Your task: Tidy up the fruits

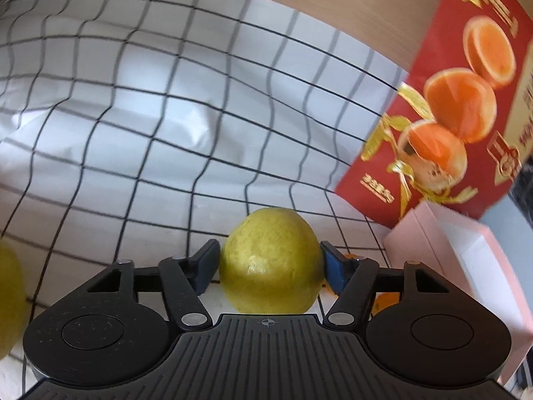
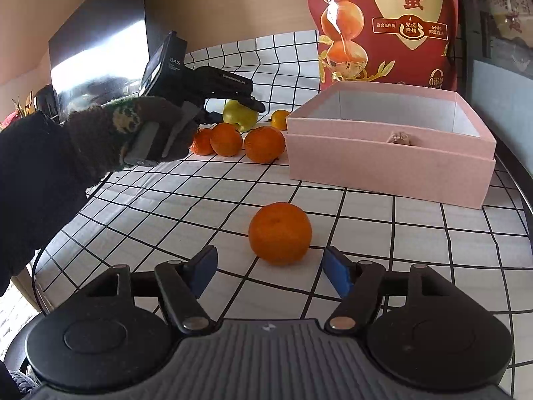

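Checked cloth [image 1: 133, 100], pear [image 1: 271, 261] between open left fingers [image 1: 208, 265], right fingers [image 2: 338, 275] open behind orange [image 2: 279, 232]

I see a black-gridded white tablecloth [image 2: 383, 213], a red snack bag [image 2: 383, 23] standing behind, and perhaps a dark monitor [image 2: 96, 53] at left.

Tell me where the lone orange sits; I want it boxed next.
In the right wrist view, the lone orange sits on the checked cloth just ahead of the open right gripper, nearer than the pink box.
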A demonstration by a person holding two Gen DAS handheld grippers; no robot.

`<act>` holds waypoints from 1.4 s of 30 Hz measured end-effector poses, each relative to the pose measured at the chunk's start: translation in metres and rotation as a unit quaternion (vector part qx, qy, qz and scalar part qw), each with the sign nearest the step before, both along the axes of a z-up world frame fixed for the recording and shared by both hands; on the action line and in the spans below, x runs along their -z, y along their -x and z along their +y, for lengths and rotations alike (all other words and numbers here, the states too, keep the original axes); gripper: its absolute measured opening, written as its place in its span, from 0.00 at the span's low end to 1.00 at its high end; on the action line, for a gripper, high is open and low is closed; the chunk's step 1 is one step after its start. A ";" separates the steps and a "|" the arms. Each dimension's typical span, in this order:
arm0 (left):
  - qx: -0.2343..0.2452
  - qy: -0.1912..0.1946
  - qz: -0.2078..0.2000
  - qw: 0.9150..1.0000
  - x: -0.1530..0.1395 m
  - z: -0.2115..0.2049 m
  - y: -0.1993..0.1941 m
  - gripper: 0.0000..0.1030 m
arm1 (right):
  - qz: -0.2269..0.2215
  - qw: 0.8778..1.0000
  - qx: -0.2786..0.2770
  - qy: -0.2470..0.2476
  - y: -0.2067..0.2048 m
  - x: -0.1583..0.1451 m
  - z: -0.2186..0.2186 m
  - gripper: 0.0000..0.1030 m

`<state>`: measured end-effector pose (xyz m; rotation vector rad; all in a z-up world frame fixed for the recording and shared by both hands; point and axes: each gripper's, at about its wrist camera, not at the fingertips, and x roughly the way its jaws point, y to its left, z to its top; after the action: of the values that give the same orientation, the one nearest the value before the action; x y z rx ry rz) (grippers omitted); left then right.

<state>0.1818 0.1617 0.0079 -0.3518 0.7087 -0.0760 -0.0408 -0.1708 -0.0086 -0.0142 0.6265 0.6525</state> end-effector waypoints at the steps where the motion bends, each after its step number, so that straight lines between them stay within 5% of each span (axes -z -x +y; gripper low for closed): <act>1: 0.005 -0.001 -0.001 1.000 0.000 0.000 0.000 0.65 | 0.000 1.000 0.000 0.000 0.000 0.000 0.000 0.69; 12: -0.034 0.023 0.006 0.999 -0.005 0.011 0.020 0.65 | 0.003 1.000 0.002 -0.004 -0.001 -0.001 -0.002 0.70; 23: 0.034 0.025 -0.090 0.995 -0.031 0.006 0.142 0.65 | 0.003 1.000 0.007 -0.001 0.000 0.000 0.000 0.72; 30: 0.089 0.035 -0.085 0.992 -0.029 -0.024 0.206 0.65 | 0.003 1.000 0.009 0.004 -0.001 -0.001 0.001 0.73; 42: 0.104 0.035 -0.050 0.993 0.004 -0.052 0.223 0.65 | 0.021 1.000 -0.009 0.003 -0.004 -0.001 0.005 0.93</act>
<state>-0.0414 0.1096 0.0035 -0.3388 0.6418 -0.3149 -0.0364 -0.1658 -0.0072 -0.0124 0.6704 0.6697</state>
